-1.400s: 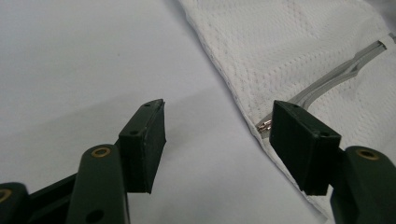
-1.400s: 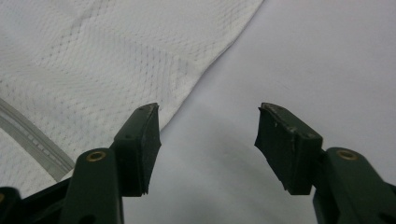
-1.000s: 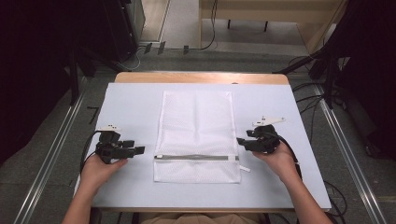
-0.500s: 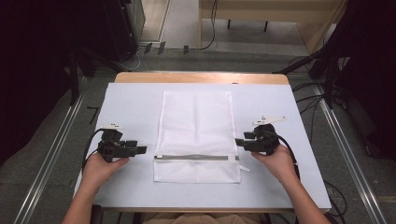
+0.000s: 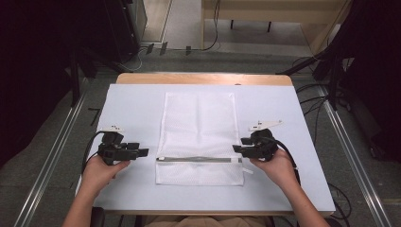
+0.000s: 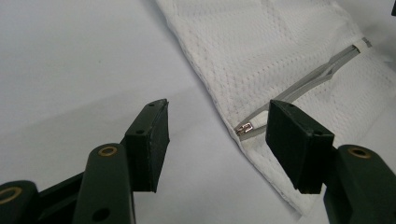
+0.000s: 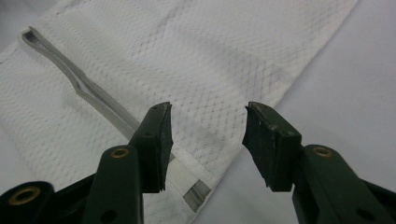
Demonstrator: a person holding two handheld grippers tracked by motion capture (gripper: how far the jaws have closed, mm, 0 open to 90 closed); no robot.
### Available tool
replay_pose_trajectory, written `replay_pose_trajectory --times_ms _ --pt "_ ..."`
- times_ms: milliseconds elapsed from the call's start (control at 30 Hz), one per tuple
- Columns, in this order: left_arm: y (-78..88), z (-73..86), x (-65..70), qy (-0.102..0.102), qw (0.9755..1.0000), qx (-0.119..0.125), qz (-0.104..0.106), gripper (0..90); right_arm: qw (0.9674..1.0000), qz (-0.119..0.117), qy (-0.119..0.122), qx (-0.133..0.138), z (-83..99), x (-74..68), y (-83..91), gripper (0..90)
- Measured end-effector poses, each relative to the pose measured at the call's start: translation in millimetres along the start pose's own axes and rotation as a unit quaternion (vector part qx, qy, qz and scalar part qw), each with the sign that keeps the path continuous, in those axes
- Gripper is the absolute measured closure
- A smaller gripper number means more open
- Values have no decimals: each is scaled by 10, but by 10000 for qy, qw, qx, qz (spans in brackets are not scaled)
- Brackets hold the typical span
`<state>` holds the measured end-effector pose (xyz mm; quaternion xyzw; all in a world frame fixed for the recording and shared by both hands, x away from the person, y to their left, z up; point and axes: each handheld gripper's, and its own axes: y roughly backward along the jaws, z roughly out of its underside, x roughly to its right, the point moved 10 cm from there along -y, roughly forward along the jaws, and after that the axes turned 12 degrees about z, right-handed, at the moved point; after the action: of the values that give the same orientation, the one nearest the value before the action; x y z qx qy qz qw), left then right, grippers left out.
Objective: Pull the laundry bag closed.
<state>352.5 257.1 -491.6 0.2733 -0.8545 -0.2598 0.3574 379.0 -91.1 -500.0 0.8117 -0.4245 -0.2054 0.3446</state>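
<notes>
A white mesh bag [image 5: 198,123] lies flat on the pale table cover [image 5: 132,104], with a grey zipper [image 5: 198,159] running across its near part. My left gripper [image 5: 143,152] rests just left of the bag, level with the zipper. It is open, and the metal zipper pull [image 6: 245,127] lies ahead, close to one pad, at the bag's edge [image 6: 261,51]. My right gripper [image 5: 235,149] sits at the bag's right edge. Its jaws have just been closing but stand apart over the mesh edge [image 7: 210,56] without pressing it. The zipper's end [image 7: 196,193] lies below them.
The table's wooden far edge [image 5: 203,78] shows beyond the cover. Metal rails [image 5: 52,161] run along both sides on the floor, with cables [image 5: 307,90] and dark equipment [image 5: 108,28] behind. Bare cover stretches left and right of the bag.
The right gripper has edged slightly left toward the bag's edge and its jaws look narrower. The left hand and the bag have not moved.
</notes>
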Motion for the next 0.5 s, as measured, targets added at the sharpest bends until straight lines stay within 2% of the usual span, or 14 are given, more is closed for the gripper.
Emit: replay_pose_trajectory --times_ms 200,333,433,500 --pt "-1 -17 -7 52 10000 -27 21 408 9998 -148 147 44 -21 -132 47 555" --pt "-11 -28 -3 -24 10000 -57 46 414 9997 -178 151 4 -31 -199 74 567" --pt "-20 -46 -12 -51 10000 -41 31 414 9992 -268 303 47 -67 -347 97 573" --pt "-23 -55 -19 -91 9999 -47 33 413 9990 -282 343 42 -72 -380 95 573"
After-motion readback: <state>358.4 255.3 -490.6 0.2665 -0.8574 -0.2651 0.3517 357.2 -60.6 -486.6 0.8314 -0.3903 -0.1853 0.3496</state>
